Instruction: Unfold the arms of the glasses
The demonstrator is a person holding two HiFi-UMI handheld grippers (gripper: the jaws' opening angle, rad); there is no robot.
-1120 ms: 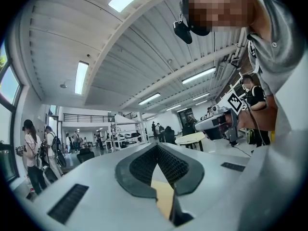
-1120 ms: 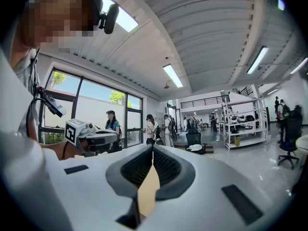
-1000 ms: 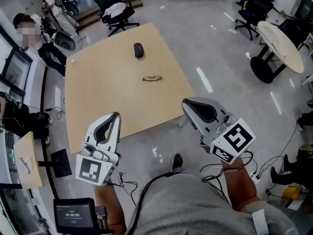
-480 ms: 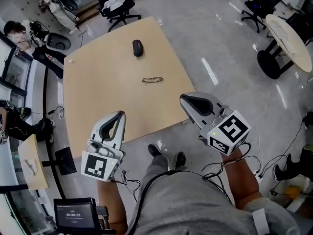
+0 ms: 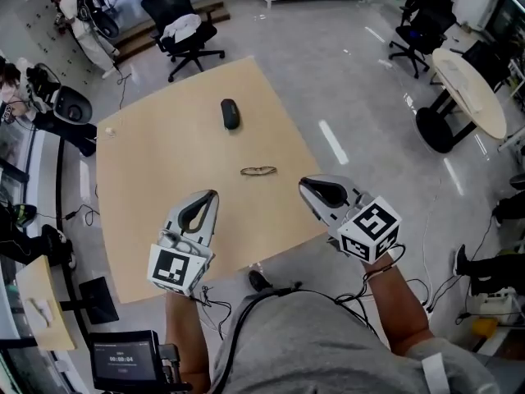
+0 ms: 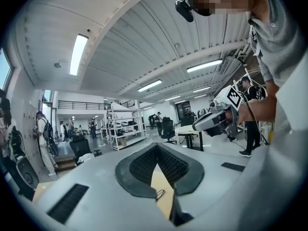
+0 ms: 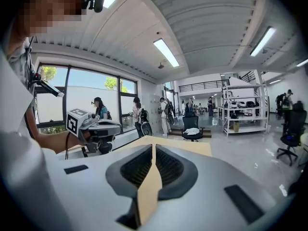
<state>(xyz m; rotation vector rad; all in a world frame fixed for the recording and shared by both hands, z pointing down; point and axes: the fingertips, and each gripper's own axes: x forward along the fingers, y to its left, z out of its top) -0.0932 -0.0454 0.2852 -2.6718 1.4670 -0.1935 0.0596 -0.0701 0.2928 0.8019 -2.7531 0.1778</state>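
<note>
The glasses (image 5: 258,171) lie folded, thin and dark-framed, near the middle of the light wooden table (image 5: 156,179). My left gripper (image 5: 210,197) hangs over the table's near edge, short and left of the glasses, with its jaws shut and nothing in them. My right gripper (image 5: 304,186) is at the table's near right corner, right of the glasses, also shut and holding nothing. In the left gripper view the glasses (image 6: 159,194) show through the slit behind the closed tips (image 6: 157,145). In the right gripper view the closed tips (image 7: 153,146) point along the tabletop (image 7: 192,147).
A black computer mouse (image 5: 230,113) lies on the table beyond the glasses. Office chairs (image 5: 182,23) stand behind the table, and a round table (image 5: 467,93) to the right. People (image 5: 78,11) and equipment are at the far left. Cables (image 5: 426,290) trail over the floor.
Both grippers have moved forward and lower, from over the floor to the table's near edge. The glasses and the mouse have stayed in place.
</note>
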